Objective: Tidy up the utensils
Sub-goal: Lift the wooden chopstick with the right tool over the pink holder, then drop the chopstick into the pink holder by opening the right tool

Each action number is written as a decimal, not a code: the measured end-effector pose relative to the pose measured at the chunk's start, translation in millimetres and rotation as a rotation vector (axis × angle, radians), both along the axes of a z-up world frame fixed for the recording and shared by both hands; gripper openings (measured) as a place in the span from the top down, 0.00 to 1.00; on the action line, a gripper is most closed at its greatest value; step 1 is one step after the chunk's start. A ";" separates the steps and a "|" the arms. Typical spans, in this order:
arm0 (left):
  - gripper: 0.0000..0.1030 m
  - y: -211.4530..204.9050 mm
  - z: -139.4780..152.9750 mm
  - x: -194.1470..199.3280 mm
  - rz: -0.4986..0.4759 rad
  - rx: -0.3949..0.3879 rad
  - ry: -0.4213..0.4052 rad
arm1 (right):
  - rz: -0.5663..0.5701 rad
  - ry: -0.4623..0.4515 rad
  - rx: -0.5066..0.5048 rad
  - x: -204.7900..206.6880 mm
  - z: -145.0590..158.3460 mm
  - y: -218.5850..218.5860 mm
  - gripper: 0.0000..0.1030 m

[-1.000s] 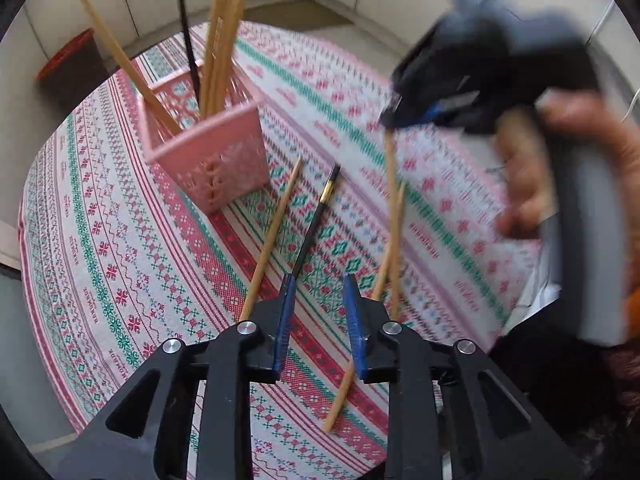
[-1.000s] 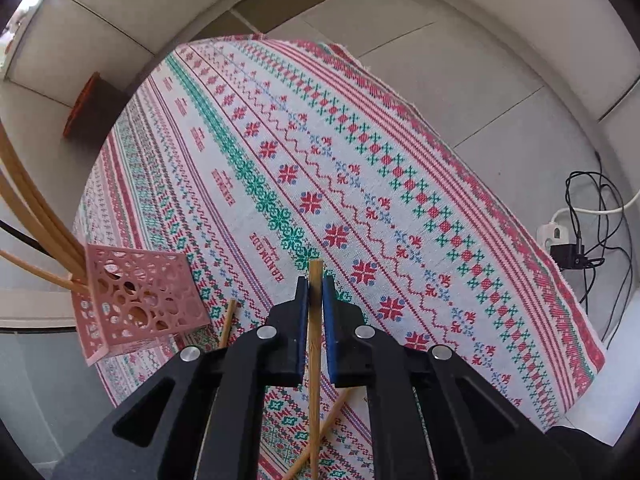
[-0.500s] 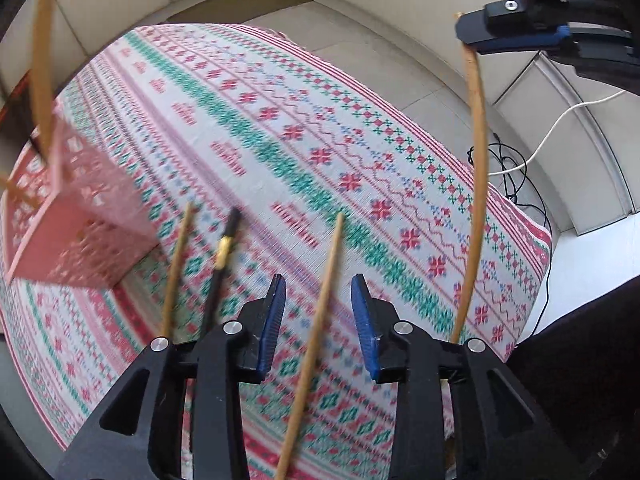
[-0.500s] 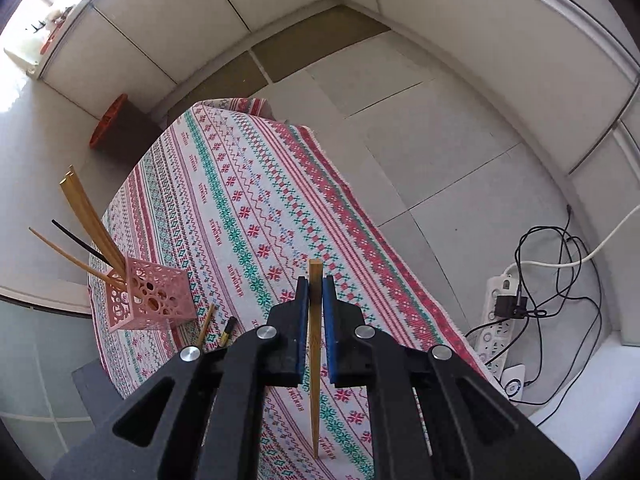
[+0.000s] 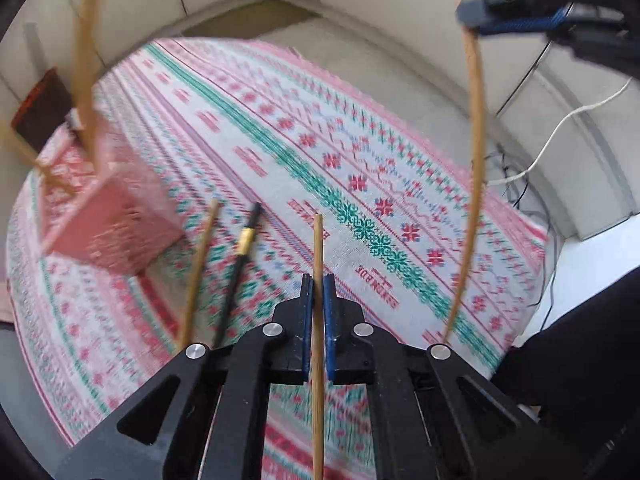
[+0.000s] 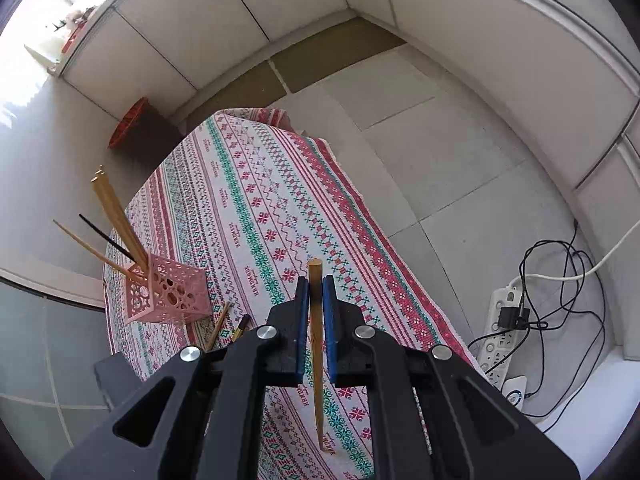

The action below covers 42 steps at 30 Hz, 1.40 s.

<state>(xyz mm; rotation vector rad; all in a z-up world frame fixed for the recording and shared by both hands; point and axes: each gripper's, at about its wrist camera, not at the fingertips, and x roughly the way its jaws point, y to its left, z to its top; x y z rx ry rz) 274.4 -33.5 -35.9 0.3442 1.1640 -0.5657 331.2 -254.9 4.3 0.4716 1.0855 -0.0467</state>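
My left gripper (image 5: pixel 318 280) is shut on a wooden chopstick (image 5: pixel 318 248) that runs between its blue pads, low over the patterned tablecloth (image 5: pixel 360 184). My right gripper (image 6: pixel 315 282) is shut on another wooden chopstick (image 6: pixel 317 360) and holds it high above the table, hanging down; it also shows in the left wrist view (image 5: pixel 474 168). A pink perforated holder (image 6: pixel 168 294) at the table's left holds several chopsticks (image 6: pixel 116 216). One wooden chopstick (image 5: pixel 198 268) and one black chopstick (image 5: pixel 238 268) lie on the cloth beside the holder (image 5: pixel 108 224).
A red-rimmed dark bin (image 6: pixel 140 124) stands on the floor beyond the table's far end. A power strip with cables (image 6: pixel 508 320) lies on the floor to the right. The table edge (image 6: pixel 400 264) drops off on the right.
My left gripper has closed on the wooden chopstick that lay between its open fingers. My right gripper has risen higher above the table with its chopstick.
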 end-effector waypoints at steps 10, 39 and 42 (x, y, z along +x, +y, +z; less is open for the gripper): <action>0.96 83.6 109.9 -76.5 0.207 -0.228 -0.321 | 0.151 -0.195 0.037 -61.2 51.3 46.8 0.93; 0.76 141.7 191.0 51.4 0.515 -0.409 -0.560 | 0.280 -0.481 -0.019 39.0 149.7 136.9 0.93; 0.64 156.0 206.5 43.4 0.555 -0.446 -0.603 | 0.282 -0.473 -0.021 46.4 145.8 143.8 0.93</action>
